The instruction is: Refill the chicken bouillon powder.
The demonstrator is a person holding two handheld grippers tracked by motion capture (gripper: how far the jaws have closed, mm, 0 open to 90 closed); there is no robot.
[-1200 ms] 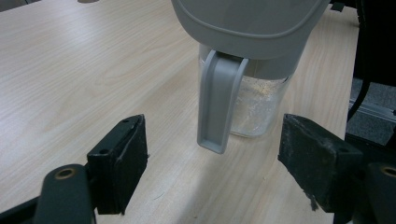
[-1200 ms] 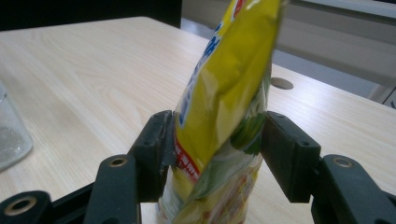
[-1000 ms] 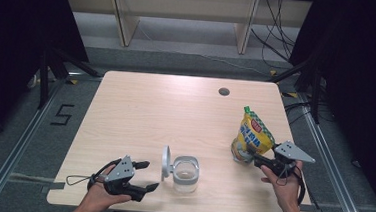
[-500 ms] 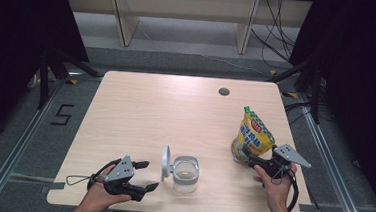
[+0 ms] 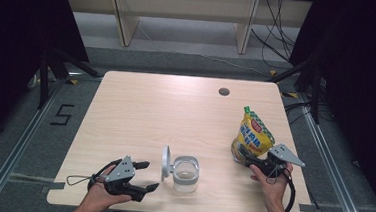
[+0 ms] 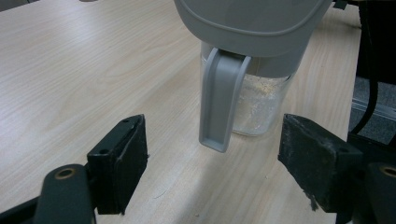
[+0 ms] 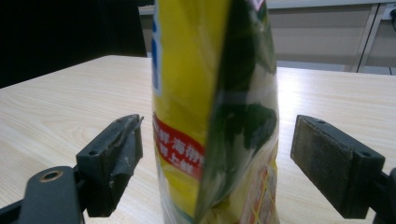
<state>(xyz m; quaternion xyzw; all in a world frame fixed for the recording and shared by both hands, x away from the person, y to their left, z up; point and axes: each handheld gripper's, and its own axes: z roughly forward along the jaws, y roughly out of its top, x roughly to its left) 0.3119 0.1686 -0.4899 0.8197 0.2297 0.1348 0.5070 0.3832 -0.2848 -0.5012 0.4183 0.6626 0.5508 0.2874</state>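
Pouch [image 5: 253, 134]: yellow snack bag with a red label band and green top corner; I see it standing upright on the surface [image 5: 150, 113], right of centre, toward the near edge.
Pouch, right gripper view [image 7: 215, 107]: it stands between the two black jaws with a gap on each side; neither jaw touches it.
Right gripper [image 5: 246, 157]: I log it as spread wide, jaws flanking the lower part of the pouch; held in the right hand [image 5: 270, 184] low over the surface.
Jar [image 5: 185, 173]: clear container near the front edge, about mid-width, well apart from the pouch; a pale granular residue lies in its bottom.
Jar lid [image 5: 165, 160]: grey, hinged open and standing upright on the jar's left side; in the left gripper view its grey latch tab [image 6: 219, 100] hangs down in front of the glass.
Left gripper [image 5: 147, 176]: I read the jaws as spread apart, gripping nothing, pointing toward the jar; jar sits just beyond the jaw tips, not touched.
Left hand [image 5: 100, 192]: at the near left corner, holding its gripper low to the surface.
Surface: light wood grain, with a small round hole [image 5: 223, 91] near the far right.
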